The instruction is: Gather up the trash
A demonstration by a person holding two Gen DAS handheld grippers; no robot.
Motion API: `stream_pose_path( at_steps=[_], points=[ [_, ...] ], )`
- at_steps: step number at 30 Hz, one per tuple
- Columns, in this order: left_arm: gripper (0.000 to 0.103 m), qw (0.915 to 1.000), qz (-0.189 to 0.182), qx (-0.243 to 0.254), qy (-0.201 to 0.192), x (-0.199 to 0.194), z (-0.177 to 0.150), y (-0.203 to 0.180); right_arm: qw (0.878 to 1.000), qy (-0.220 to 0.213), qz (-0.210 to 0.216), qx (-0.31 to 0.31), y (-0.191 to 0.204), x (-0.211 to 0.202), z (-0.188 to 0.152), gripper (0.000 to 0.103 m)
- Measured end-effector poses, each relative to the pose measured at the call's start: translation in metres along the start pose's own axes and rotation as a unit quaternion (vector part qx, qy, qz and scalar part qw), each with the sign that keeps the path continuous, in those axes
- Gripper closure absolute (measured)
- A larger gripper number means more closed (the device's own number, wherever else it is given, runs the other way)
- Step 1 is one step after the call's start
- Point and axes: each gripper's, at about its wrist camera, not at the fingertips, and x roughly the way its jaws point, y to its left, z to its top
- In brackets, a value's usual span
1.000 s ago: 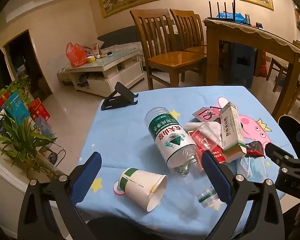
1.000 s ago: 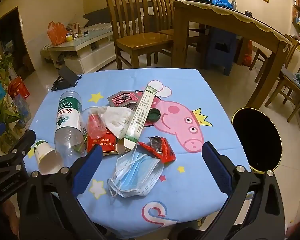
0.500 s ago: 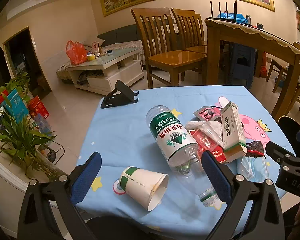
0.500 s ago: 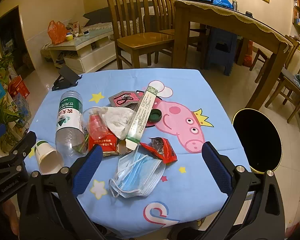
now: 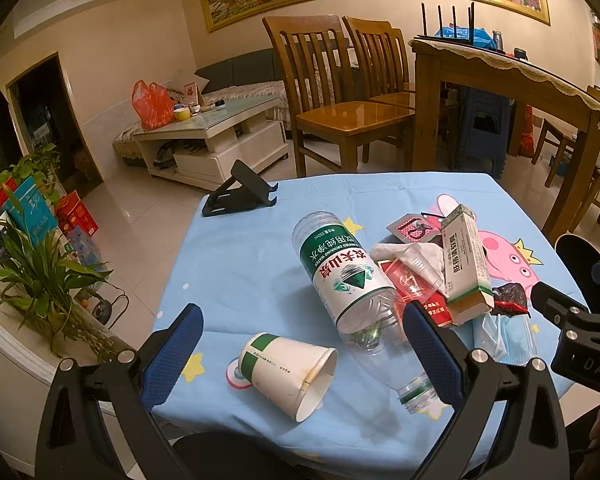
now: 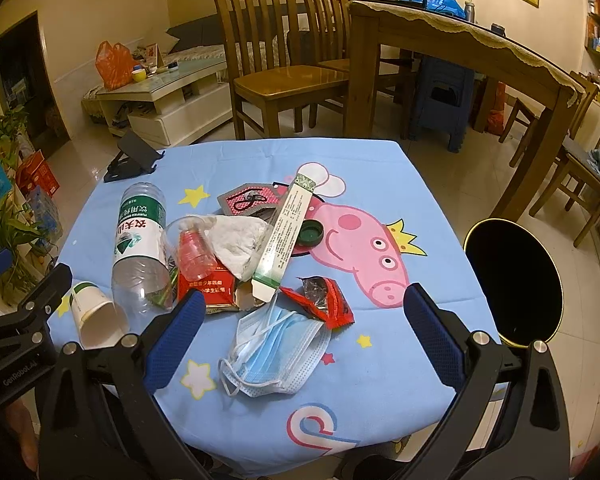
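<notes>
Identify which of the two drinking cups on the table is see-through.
The clear plastic cup in the pile, lying beside the water bottle; the white paper cup near the table edge is opaque.

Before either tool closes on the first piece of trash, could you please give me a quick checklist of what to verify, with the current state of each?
1. Left tool open and empty: ok.
2. Right tool open and empty: ok.
3. Paper cup lies between the left fingers' line, on its side: ok.
4. Face mask lies free ahead of the right tool: ok.
5. Black bin open beside the table: ok.
6. Plastic bottle empty: cannot tell.
</notes>
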Motion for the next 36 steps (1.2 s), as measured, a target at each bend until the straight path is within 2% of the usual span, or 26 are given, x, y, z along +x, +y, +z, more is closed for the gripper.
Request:
stream_pose_path(
  at_steps=[36],
  points=[
    [0.007, 1.0, -0.004, -0.006, 0.005, 0.0003, -0.003, 0.0038, 1.0, 0.004, 0.003, -0.002, 0.0025, -0.0012, -0.0008, 0.005]
  ],
)
